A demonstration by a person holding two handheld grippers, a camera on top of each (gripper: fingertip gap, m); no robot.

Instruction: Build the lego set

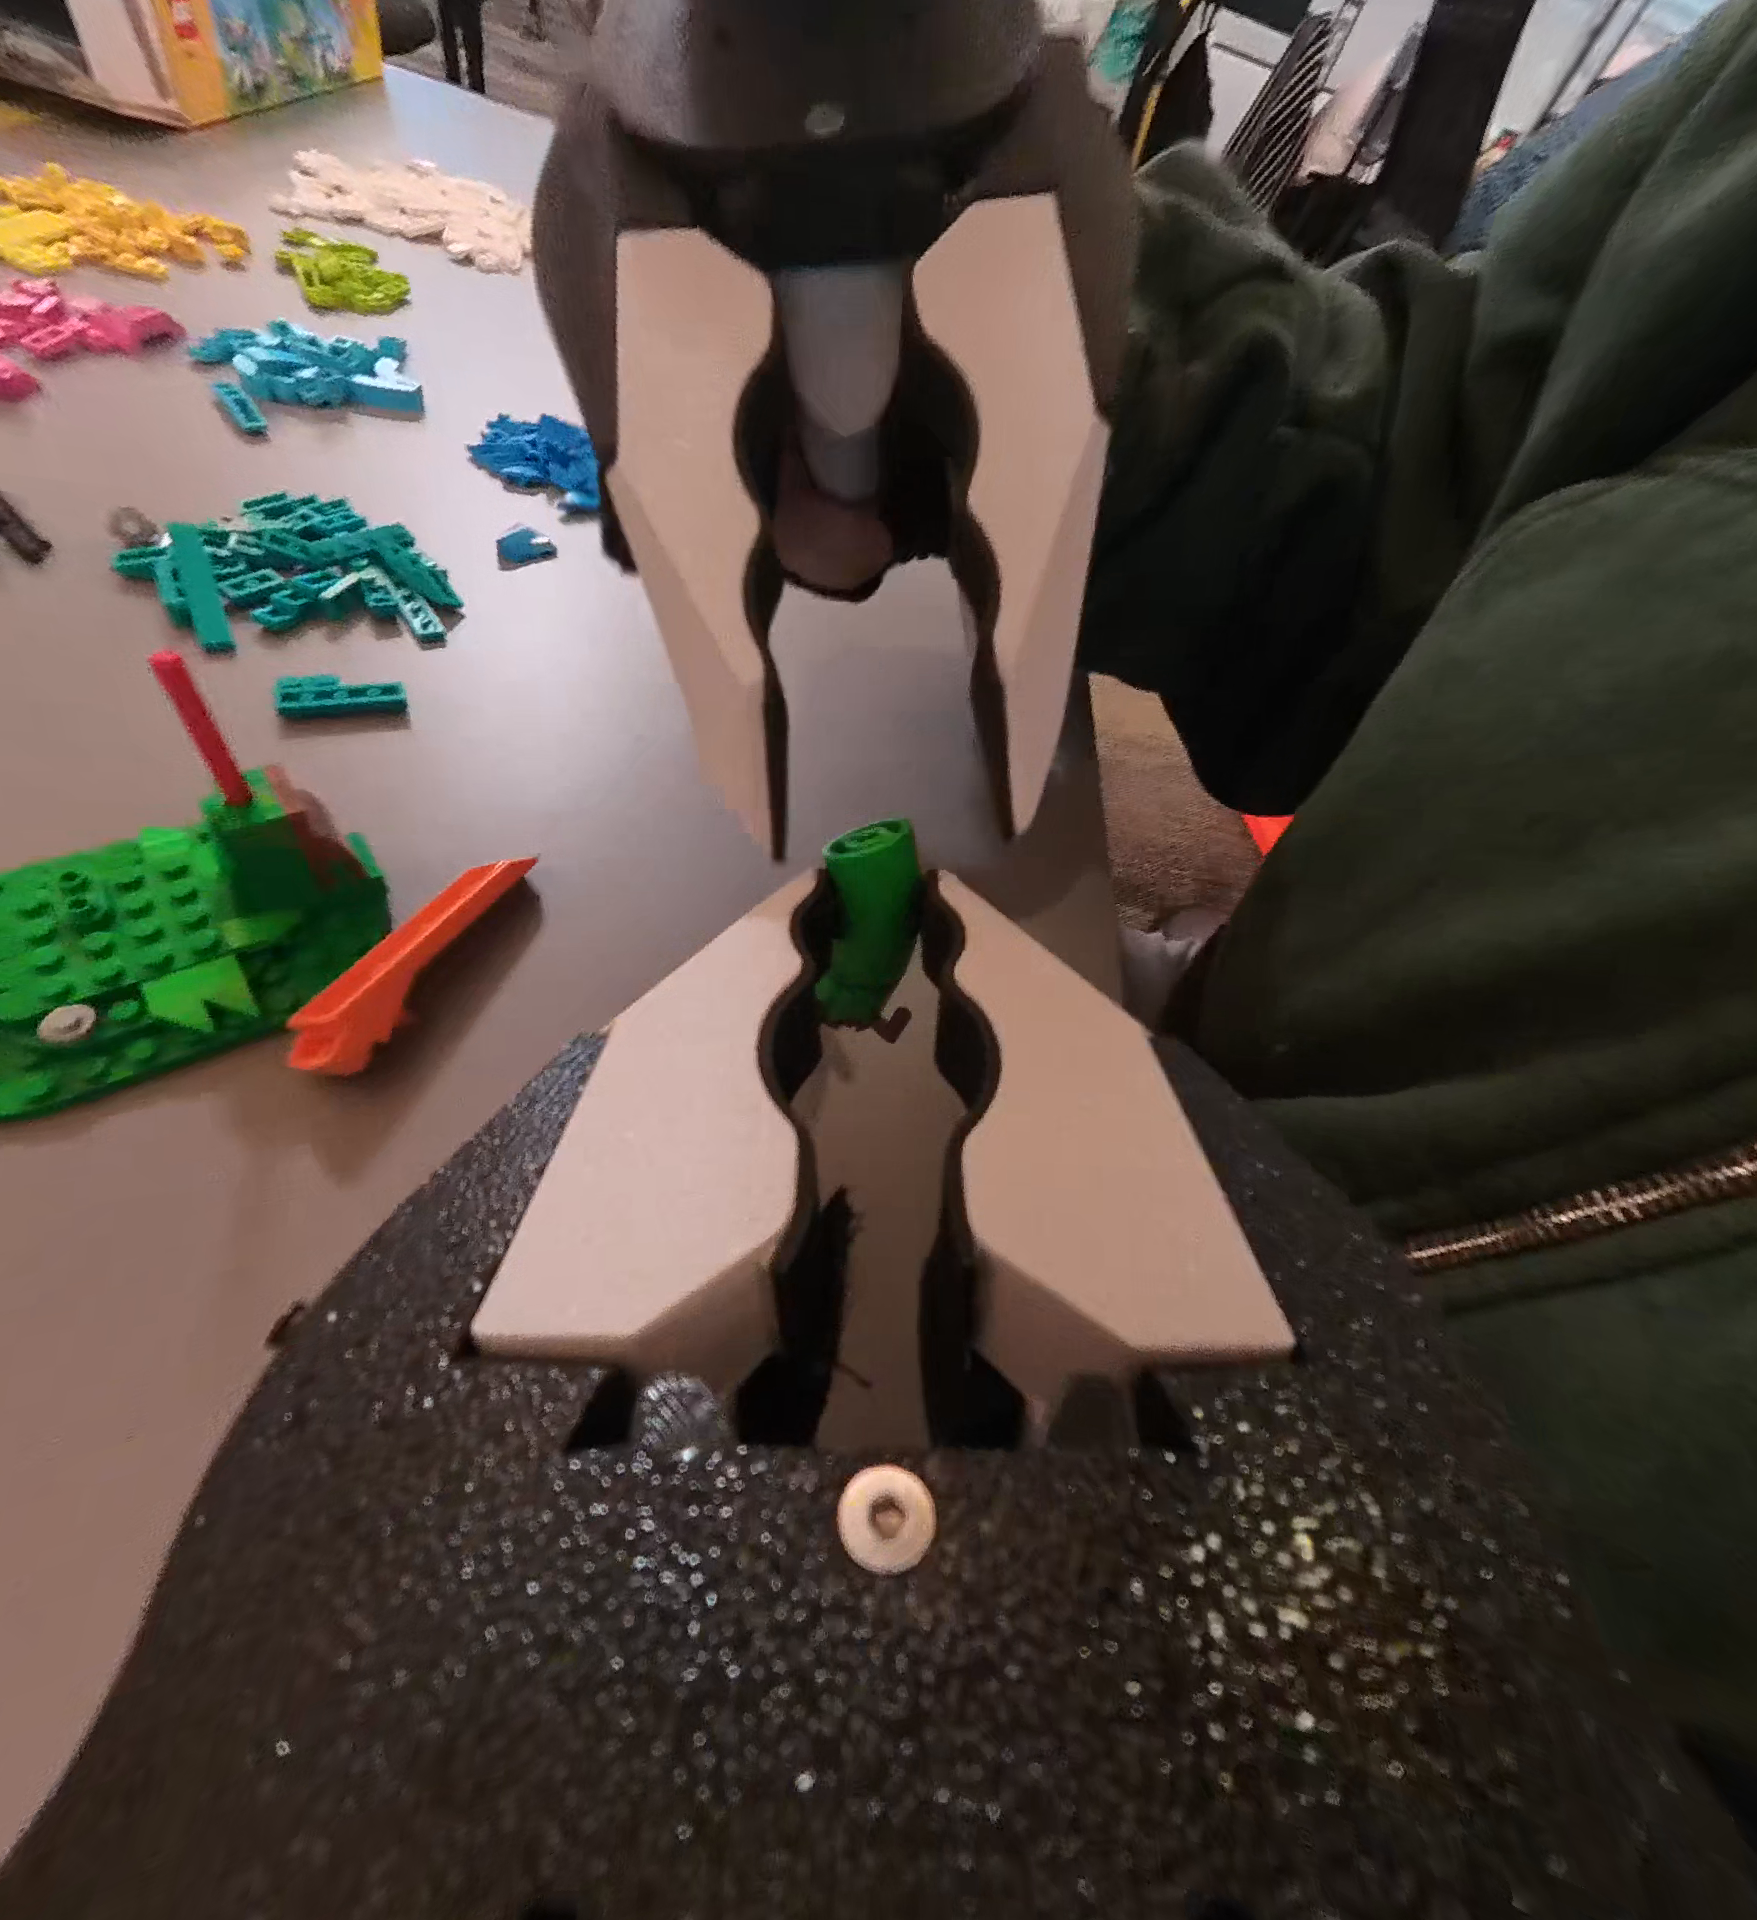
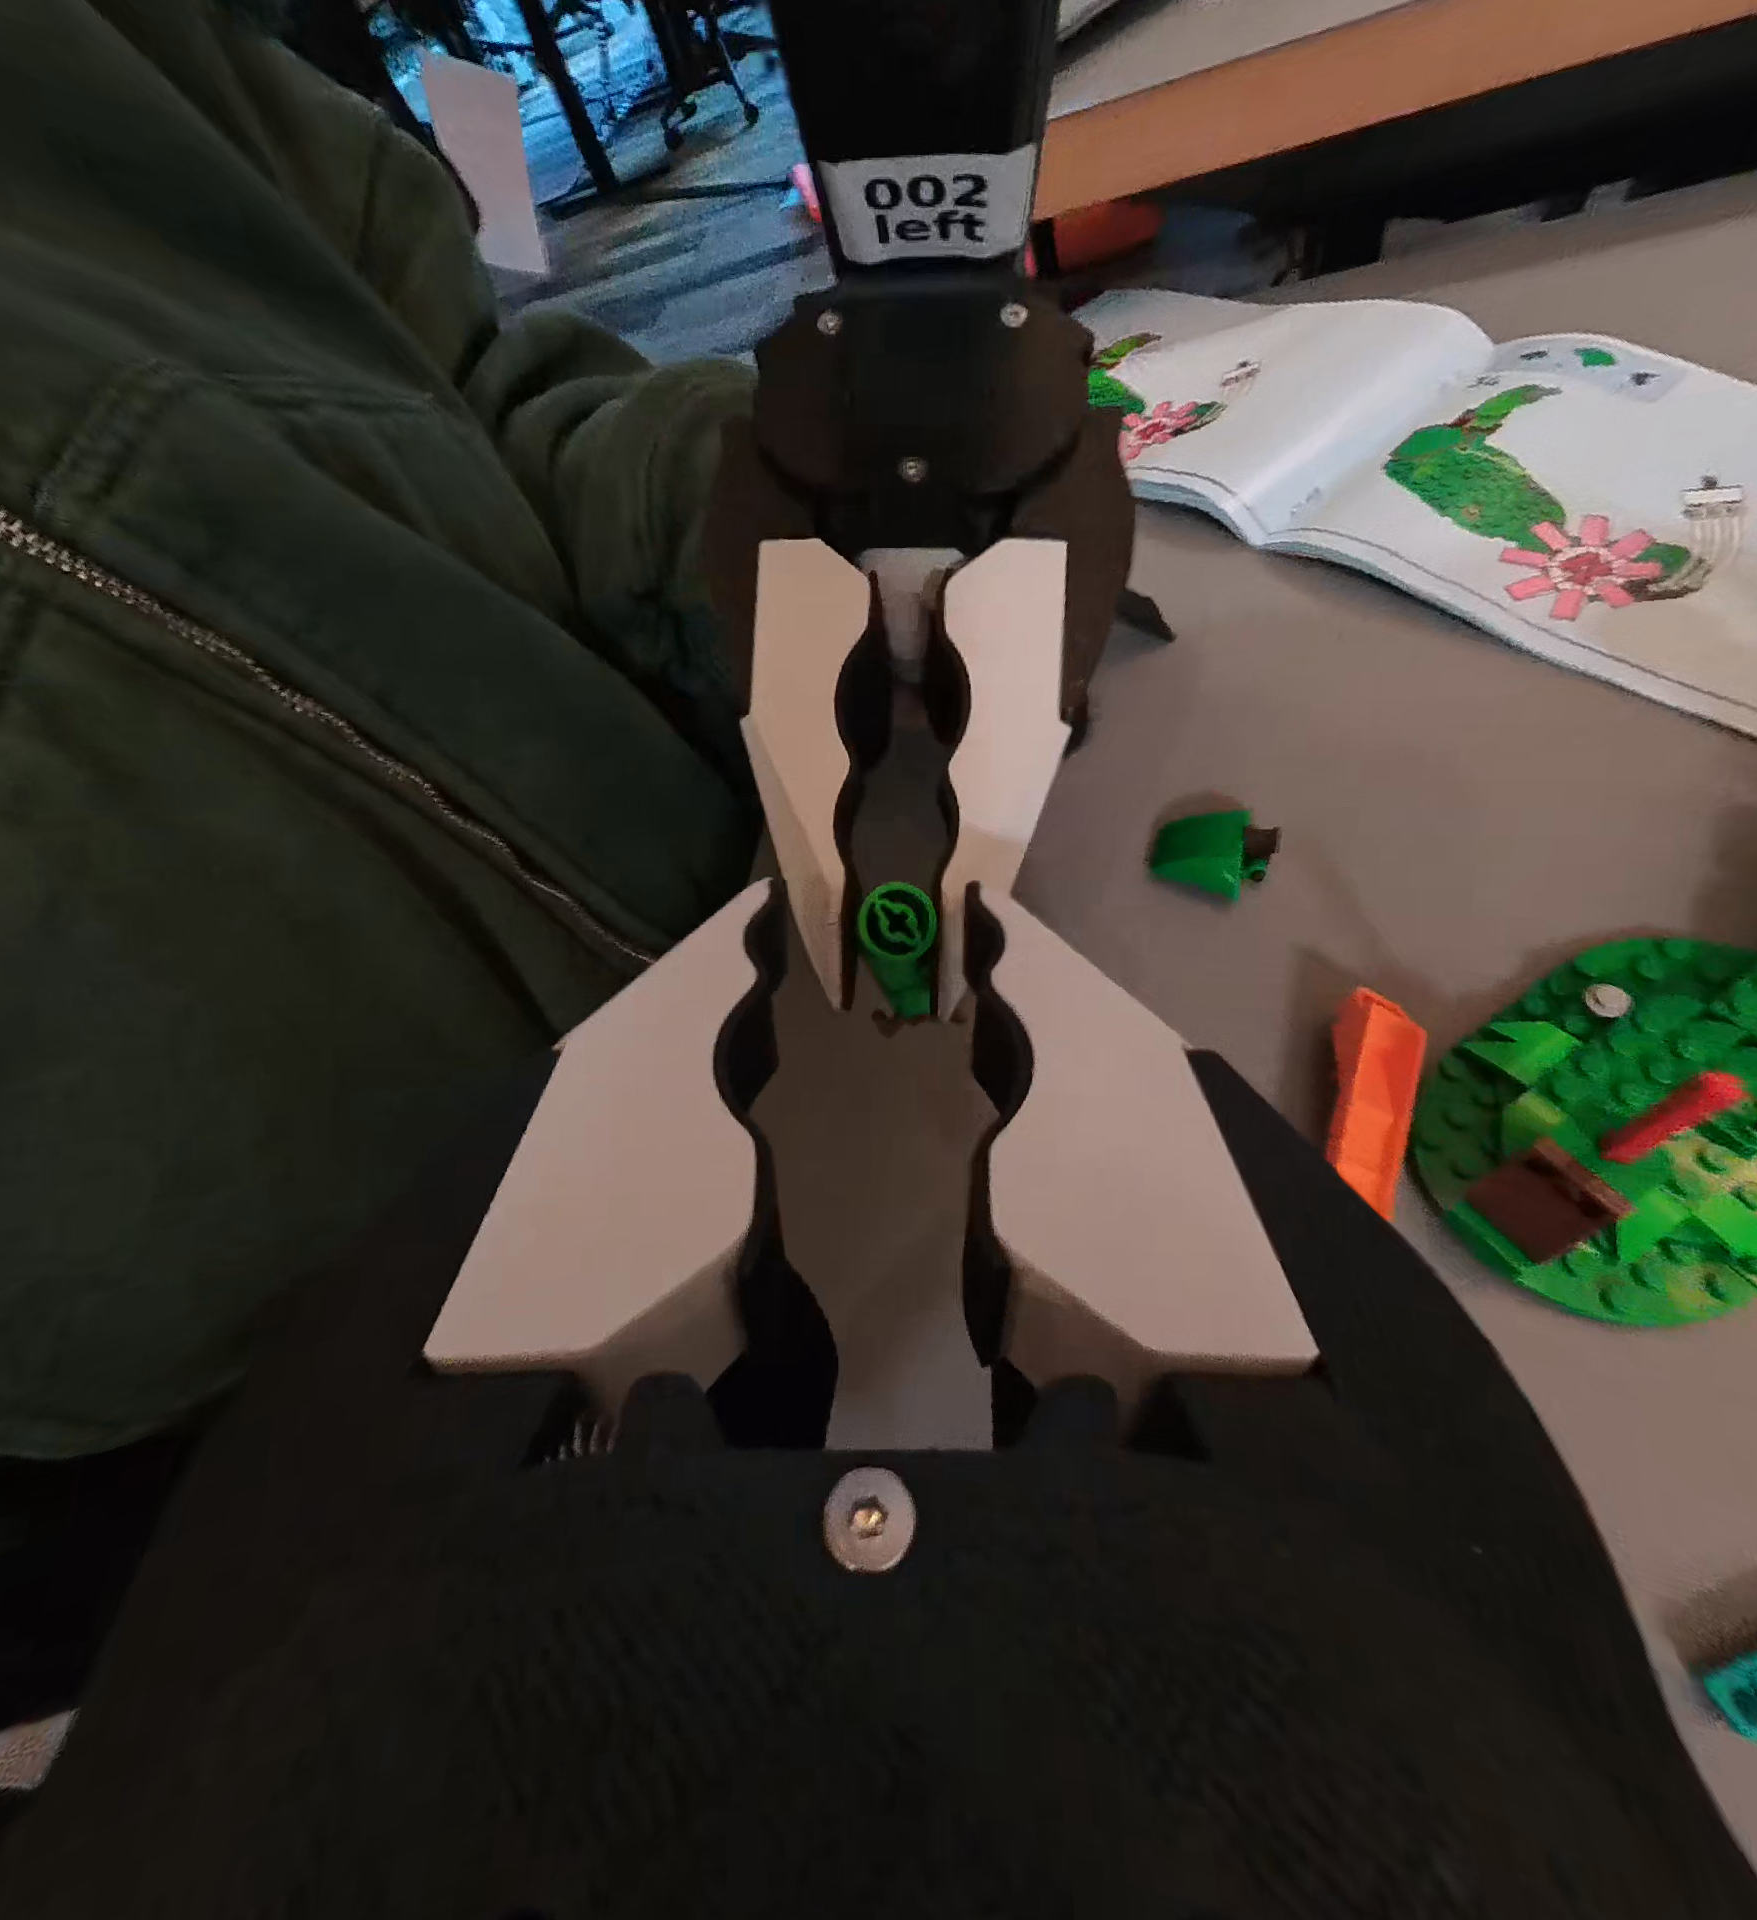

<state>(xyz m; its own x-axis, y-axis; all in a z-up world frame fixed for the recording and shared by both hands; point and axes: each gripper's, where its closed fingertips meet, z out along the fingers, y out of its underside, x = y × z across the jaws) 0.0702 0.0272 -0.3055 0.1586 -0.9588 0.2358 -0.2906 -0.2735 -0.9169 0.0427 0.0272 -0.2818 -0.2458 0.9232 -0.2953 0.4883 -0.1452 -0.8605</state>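
Note:
My left gripper (image 1: 874, 883) is shut on a small green round brick (image 1: 869, 914) and holds it above the table, studded end pointing forward. It also shows in the right wrist view (image 2: 895, 997), coming from the top with the green round brick (image 2: 895, 925) between its tips. My right gripper (image 2: 869, 899) is open and empty, its fingertips on either side of the left gripper's tips. In the left wrist view the right gripper (image 1: 889, 831) comes down from the top, just beyond the brick. The green base-plate build (image 1: 105, 966) with a red rod (image 1: 199, 727) lies on the table.
An orange brick separator (image 1: 406, 966) lies beside the build (image 2: 1632, 1132). Sorted brick piles, teal (image 1: 282, 571), pink (image 1: 22, 332) and yellow (image 1: 74, 223), fill the far left. An open instruction booklet (image 2: 1476, 468) and a loose green slope piece (image 2: 1201, 852) lie nearby. A person's dark green jacket (image 1: 1476, 727) is close. Both grippers' tips are close together, under 4 cm apart.

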